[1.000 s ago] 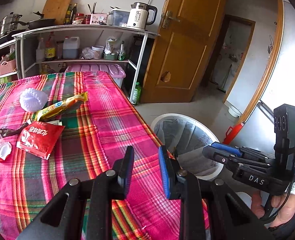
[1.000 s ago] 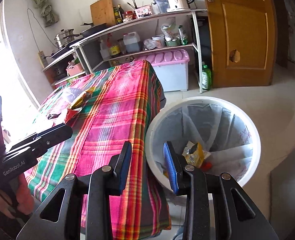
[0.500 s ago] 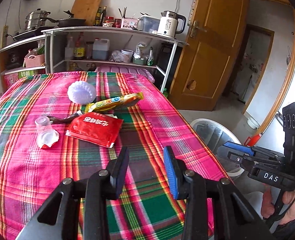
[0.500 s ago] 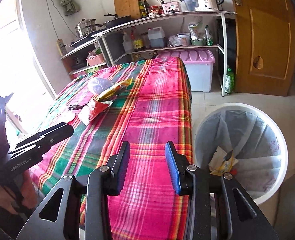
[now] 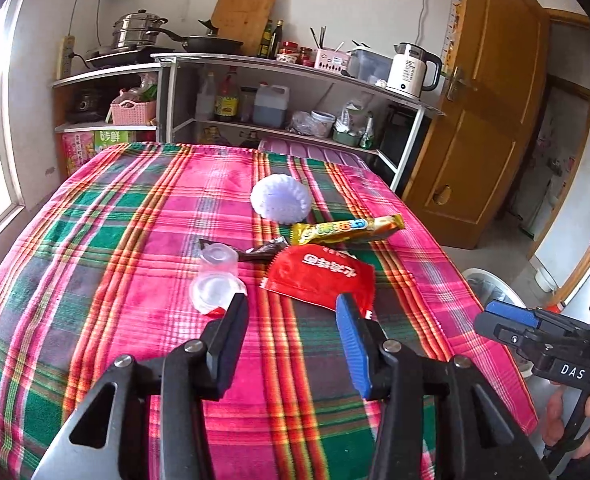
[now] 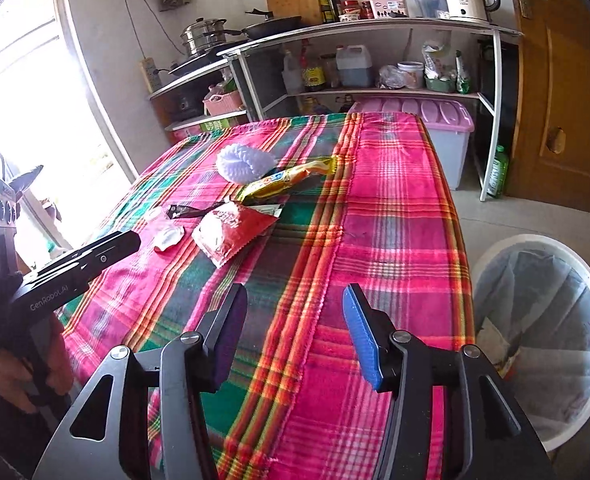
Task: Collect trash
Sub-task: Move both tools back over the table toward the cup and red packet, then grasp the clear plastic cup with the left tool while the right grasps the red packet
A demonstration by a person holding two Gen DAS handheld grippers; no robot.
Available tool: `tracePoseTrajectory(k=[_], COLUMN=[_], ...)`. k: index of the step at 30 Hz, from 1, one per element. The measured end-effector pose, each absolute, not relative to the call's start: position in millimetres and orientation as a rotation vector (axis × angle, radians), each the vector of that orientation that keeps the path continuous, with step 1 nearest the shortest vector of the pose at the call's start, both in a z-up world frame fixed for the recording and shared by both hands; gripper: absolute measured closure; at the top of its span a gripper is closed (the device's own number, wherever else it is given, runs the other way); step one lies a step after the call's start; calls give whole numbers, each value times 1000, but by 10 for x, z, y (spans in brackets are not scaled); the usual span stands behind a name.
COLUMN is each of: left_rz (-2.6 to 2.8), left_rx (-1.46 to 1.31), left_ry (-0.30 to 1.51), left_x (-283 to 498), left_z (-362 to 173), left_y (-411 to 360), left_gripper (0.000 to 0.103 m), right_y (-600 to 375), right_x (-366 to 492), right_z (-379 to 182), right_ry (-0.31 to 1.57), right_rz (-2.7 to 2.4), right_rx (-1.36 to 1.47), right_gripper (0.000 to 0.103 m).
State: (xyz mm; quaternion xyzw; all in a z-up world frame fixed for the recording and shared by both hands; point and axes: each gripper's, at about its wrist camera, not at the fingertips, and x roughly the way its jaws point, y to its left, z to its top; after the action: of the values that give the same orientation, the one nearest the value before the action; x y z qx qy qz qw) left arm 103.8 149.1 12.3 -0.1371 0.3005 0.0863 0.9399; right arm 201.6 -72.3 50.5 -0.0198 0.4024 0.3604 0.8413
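Since a second ago both tools have swung away from the bin and over the surface, and their jaws have spread wider. The left tool (image 5: 291, 314) now hangs above the plaid cloth with its jaws wide apart and nothing between them. Just ahead of its left finger lies a clear plastic cup (image 5: 217, 276) on its side, touching the cloth. Just ahead of its right finger is a red snack packet (image 5: 321, 278), lying flat. Beyond the packet, a yellow wrapper (image 5: 347, 229) stretches off to the right, and a dark wrapper (image 5: 261, 249) lies between the cup and the packet. Farther ahead sits a white ruffled paper liner (image 5: 281, 198).

The right tool (image 6: 295, 316) is also spread wide and empty, hovering over the near part of the surface (image 6: 395, 200). The same litter lies well ahead and to its left: the red snack packet (image 6: 231, 232), the clear plastic cup (image 6: 167, 234), the yellow wrapper (image 6: 287, 179) and the white ruffled paper liner (image 6: 241, 162). To its right, beside the surface on the floor, stands the white bin (image 6: 543, 344), lined with a bag and holding some scraps. The left tool's body (image 6: 67, 276) shows at this view's left edge.
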Motion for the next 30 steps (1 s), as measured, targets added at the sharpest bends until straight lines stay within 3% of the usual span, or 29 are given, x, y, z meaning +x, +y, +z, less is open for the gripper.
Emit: tracePoseTrajectory(k=[30], left_rz=[223], left_rx=[-383], left_ry=[745], left_x=[1562], left_z=[-221], left_y=[2074], left_gripper=[53], right_y=[267], right_x=[2564], right_z=[344], right_ry=[859], right_rz=[869], right_rx=[-180], right_gripper=[48])
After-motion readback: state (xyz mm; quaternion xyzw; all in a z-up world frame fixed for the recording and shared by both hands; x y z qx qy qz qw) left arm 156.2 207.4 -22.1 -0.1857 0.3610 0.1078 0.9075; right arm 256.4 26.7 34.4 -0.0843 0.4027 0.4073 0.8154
